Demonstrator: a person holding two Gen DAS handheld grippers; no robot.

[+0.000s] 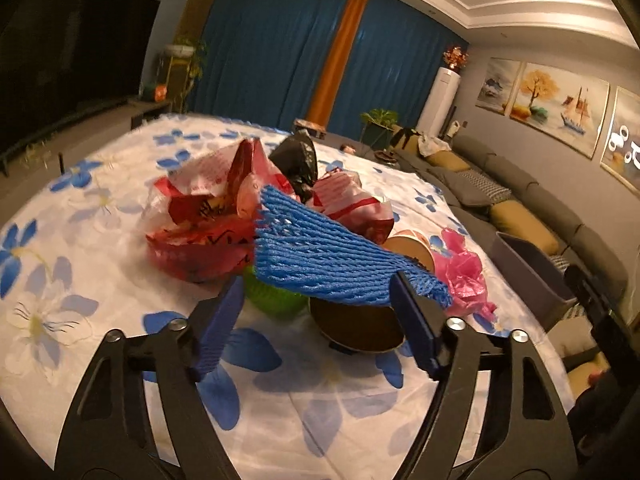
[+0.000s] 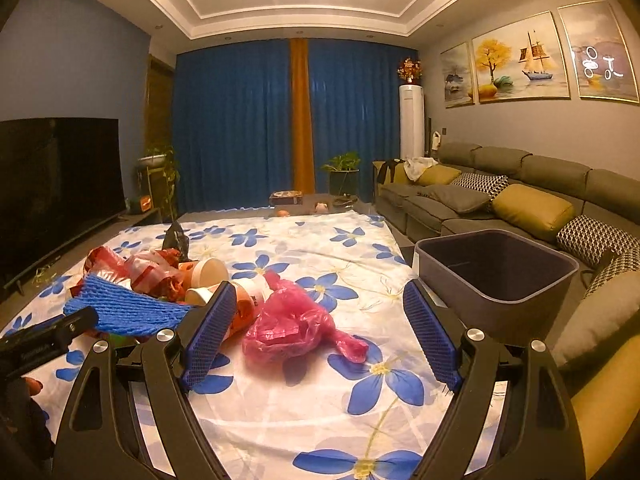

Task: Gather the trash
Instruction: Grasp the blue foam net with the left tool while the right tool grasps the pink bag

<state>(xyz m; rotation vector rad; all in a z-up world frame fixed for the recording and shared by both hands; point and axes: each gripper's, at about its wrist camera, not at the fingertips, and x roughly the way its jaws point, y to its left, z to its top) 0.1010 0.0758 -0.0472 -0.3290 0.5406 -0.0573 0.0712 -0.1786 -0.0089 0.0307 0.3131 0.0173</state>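
A heap of trash lies on the flowered tablecloth (image 1: 100, 208): red-and-white plastic bags (image 1: 208, 208), a black bag (image 1: 298, 160), paper cups (image 2: 208, 272), a green piece (image 1: 276, 300) and a blue foam net (image 1: 320, 256) on top. My left gripper (image 1: 318, 284) stands open at the near edge of the net, whose corner overlaps the right fingertip (image 1: 404, 292); a brown cup (image 1: 356, 328) lies between the fingers. A crumpled pink plastic bag (image 2: 296, 324) rests apart from the heap. My right gripper (image 2: 320, 286) is open around it, pads clear of it.
A grey bin (image 2: 496, 276) stands past the table's right edge, in front of the sofa (image 2: 520, 200). The left gripper's body (image 2: 48, 336) shows at the right wrist view's left edge. A television (image 2: 56, 176) is on the left, blue curtains (image 2: 240, 120) behind.
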